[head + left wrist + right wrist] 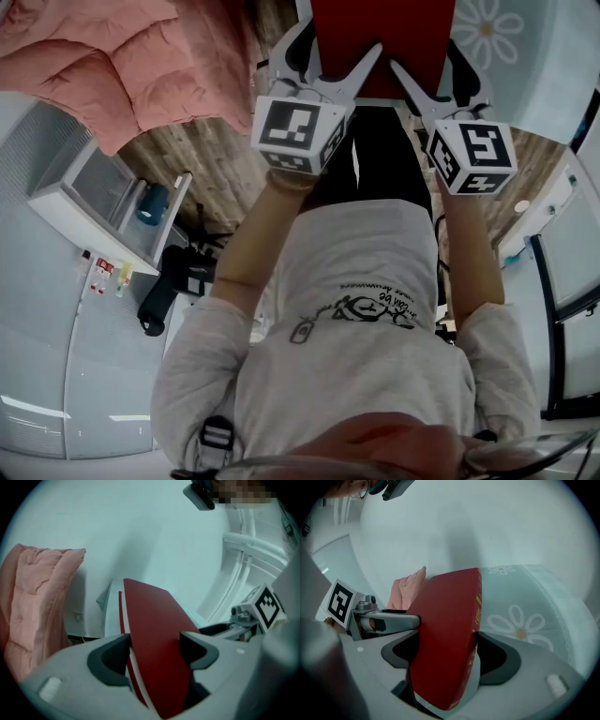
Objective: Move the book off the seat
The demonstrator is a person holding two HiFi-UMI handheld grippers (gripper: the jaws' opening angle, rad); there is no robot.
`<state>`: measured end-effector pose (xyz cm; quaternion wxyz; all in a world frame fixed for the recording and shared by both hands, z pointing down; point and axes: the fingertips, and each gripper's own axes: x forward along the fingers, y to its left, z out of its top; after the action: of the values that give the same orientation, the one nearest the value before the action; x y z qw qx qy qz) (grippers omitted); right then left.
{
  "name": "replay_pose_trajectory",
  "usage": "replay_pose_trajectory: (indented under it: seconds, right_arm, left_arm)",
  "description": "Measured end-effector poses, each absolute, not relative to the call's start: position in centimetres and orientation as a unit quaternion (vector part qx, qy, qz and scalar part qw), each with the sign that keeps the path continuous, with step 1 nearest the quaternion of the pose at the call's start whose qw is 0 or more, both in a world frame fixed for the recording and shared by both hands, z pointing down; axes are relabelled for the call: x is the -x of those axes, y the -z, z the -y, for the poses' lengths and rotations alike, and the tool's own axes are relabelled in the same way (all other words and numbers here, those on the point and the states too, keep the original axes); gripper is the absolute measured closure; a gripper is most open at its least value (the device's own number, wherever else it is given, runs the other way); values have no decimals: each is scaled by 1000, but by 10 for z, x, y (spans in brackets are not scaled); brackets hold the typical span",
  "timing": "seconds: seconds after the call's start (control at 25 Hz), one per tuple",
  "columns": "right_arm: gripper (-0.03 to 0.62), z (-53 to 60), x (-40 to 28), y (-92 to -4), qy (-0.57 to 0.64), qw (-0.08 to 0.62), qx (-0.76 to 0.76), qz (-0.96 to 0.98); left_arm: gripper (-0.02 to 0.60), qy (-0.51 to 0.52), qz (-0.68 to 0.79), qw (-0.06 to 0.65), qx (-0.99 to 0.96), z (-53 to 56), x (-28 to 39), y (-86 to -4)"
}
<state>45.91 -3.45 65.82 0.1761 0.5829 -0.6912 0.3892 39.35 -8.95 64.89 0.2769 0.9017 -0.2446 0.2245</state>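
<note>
Gripping the red book [382,47] with both grippers.
Fingers of the left gripper [154,651] and of the right gripper [449,653] each clamp the book between them; it hangs far ahead, pink quilt [103,66] left, flowered cushion [497,33] right.

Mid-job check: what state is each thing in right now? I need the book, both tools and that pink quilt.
book: closed, standing on edge, held between both tools.
left tool: shut on the book, one pad on each cover.
right tool: shut on the book, one pad on each cover.
pink quilt: crumpled, lying apart from the book and both tools.
</note>
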Motion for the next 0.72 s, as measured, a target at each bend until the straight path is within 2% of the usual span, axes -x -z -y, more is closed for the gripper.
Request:
replay_pose_trajectory:
  seconds: [0.72]
  right_arm:
    - [191,44,-463,-675,-413,177,-567,691]
  left_arm:
    - [250,-233,248,285,-896,103,-398,-666]
